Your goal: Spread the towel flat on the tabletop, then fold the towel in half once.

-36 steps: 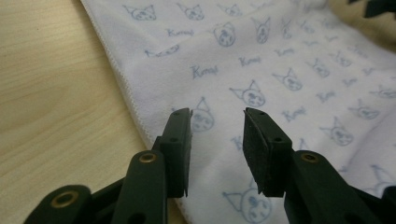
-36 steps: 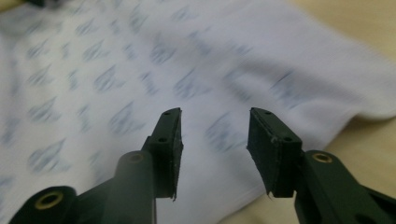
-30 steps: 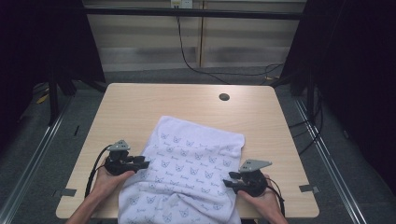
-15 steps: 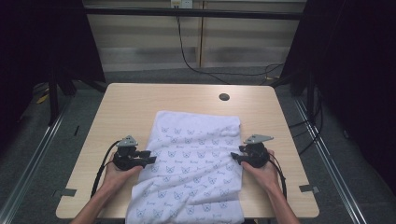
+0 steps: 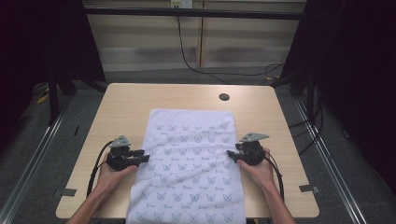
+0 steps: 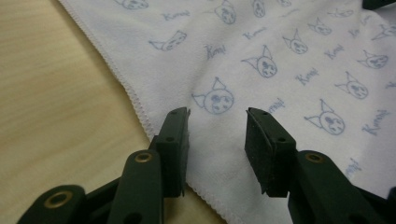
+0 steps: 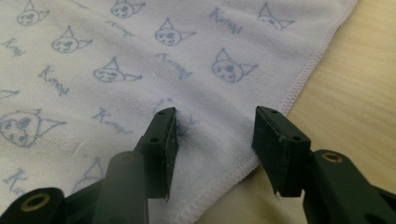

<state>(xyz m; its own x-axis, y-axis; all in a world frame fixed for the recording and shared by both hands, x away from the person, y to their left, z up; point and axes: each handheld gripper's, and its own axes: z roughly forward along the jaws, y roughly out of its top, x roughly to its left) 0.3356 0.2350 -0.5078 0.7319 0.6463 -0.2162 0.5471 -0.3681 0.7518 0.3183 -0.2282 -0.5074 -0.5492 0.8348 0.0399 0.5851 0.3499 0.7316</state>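
White cat-print terry towel [image 5: 189,163] spread flat on light wooden table [image 5: 130,102], near edge overhanging; left gripper [image 5: 142,157] and right gripper [image 5: 232,155] at side hems, jaws just opened, gripping nothing – probably released after straightening

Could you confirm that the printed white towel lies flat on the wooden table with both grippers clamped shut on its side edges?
Not quite: the towel does lie flat on the table, but the left gripper and right gripper are open at its side edges. Each gripper view shows a clear gap between the jaws, nothing pinched.
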